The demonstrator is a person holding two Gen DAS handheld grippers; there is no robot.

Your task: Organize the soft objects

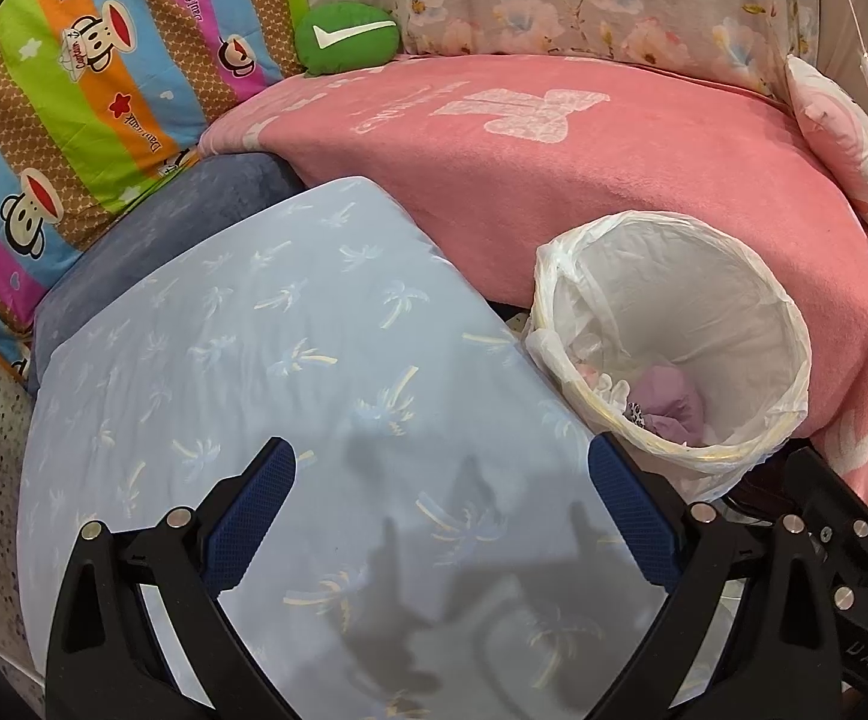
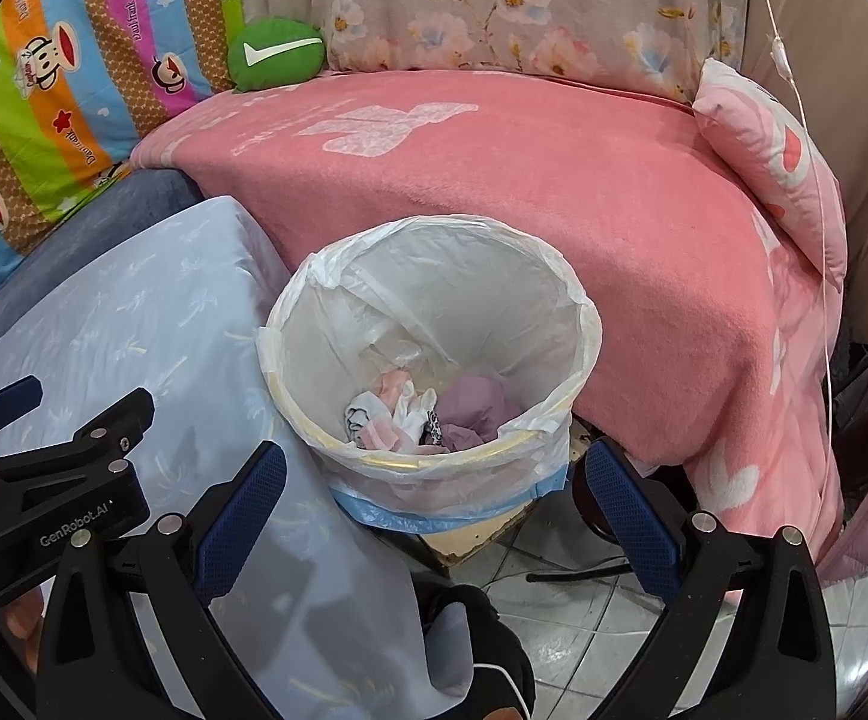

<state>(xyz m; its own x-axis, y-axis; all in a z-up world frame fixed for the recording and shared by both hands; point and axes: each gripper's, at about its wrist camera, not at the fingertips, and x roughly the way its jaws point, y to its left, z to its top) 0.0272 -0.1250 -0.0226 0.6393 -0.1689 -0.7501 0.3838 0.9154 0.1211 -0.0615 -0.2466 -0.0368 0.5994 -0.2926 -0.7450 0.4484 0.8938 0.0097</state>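
L gripper [image 1: 442,516] wide open, empty, over palm-print sheet [image 1: 290,360]. R gripper [image 2: 434,519] wide open, empty, w/ bag-lined bin [image 2: 583,324] beyond holding socks [image 2: 392,414] + purple cloth [image 2: 472,405].

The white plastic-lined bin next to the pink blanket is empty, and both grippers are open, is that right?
Not quite. The white plastic-lined bin next to the pink blanket is not empty: the right wrist view shows small crumpled soft items at its bottom. Both grippers, left and right, are open.

A home bedroom, pink blanket [image 2: 493,192] across the middle, cartoon quilt [image 2: 62,90] upper left, floral bedding [image 2: 493,6] at top, lined bin [image 2: 434,360], tiled floor [image 2: 583,618] below.
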